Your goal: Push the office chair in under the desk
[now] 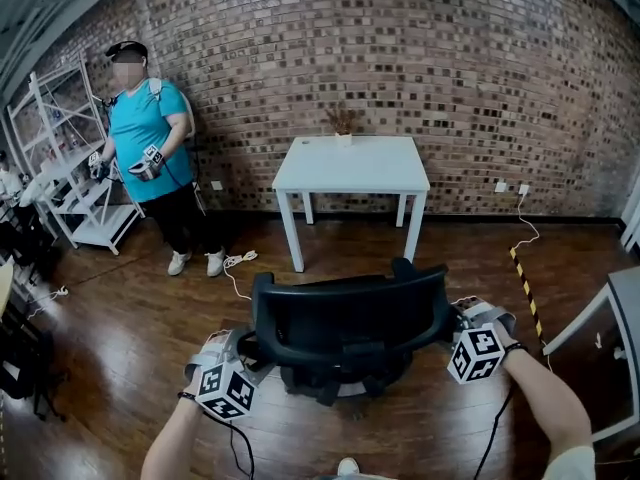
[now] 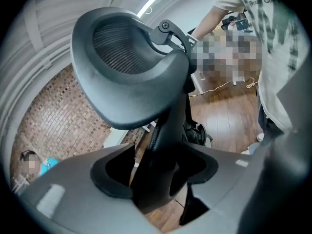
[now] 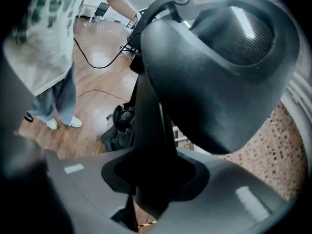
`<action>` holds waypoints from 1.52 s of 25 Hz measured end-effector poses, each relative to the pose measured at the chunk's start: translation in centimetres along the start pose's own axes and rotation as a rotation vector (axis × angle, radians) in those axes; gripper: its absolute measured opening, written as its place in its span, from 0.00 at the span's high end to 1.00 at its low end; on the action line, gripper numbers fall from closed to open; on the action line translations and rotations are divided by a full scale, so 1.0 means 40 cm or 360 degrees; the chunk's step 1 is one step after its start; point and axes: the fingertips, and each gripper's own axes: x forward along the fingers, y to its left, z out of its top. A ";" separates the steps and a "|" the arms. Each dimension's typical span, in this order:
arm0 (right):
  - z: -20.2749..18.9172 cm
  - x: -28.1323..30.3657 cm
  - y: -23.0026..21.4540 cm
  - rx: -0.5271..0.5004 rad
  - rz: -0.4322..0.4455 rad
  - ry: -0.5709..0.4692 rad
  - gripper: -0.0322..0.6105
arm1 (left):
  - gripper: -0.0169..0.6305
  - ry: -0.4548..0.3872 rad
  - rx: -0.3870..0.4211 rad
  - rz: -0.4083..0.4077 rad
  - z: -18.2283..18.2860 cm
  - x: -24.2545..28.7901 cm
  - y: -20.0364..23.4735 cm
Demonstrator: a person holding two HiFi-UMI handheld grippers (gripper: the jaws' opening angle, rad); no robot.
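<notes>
Left hand-held gripper [image 2: 161, 177], own view: an armrest post [image 2: 168, 140] stands between the jaws, but a sliver of floor shows between one pad and the post. Jaws apart, not clamped. Right hand-held gripper [image 3: 155, 177], own view: the other armrest post [image 3: 148, 130] fills the gap and the pads press on it. Clamped.

Step in hand: taking hold of the office chair [image 1: 345, 318] at both sides. By my reading the push has not begun. The chair sits on the wood floor well apart from the white counter [image 1: 350, 163], which stands against the brick wall straight ahead.

Next move calls for the left jaws to close on their post, then an even forward push from both sides so the chair rolls straight and the seat passes between the counter legs. Uneven force would likely swivel it.

View notes: only the head view shows the counter, the chair's spacing from it, a small plant pot [image 1: 343, 133] on top, and a bystander [image 1: 145, 138] in a teal shirt by a white rack [image 1: 70, 183] at left. Only the gripper views show jaw contact and the armrest pad [image 2: 126, 77] from below.
</notes>
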 end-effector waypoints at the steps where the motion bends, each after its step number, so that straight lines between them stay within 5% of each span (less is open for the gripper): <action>1: 0.002 0.004 -0.001 -0.0012 -0.0012 -0.0004 0.75 | 0.53 0.0007 0.0010 -0.0006 -0.004 0.003 0.003; 22: -0.009 0.156 -0.145 0.0081 -0.0066 0.0082 0.79 | 0.53 0.0077 0.0091 -0.0061 -0.084 0.207 0.229; 38: -0.129 0.299 -0.298 0.0090 -0.0116 0.0125 0.79 | 0.55 0.0099 0.0129 -0.0080 -0.072 0.396 0.354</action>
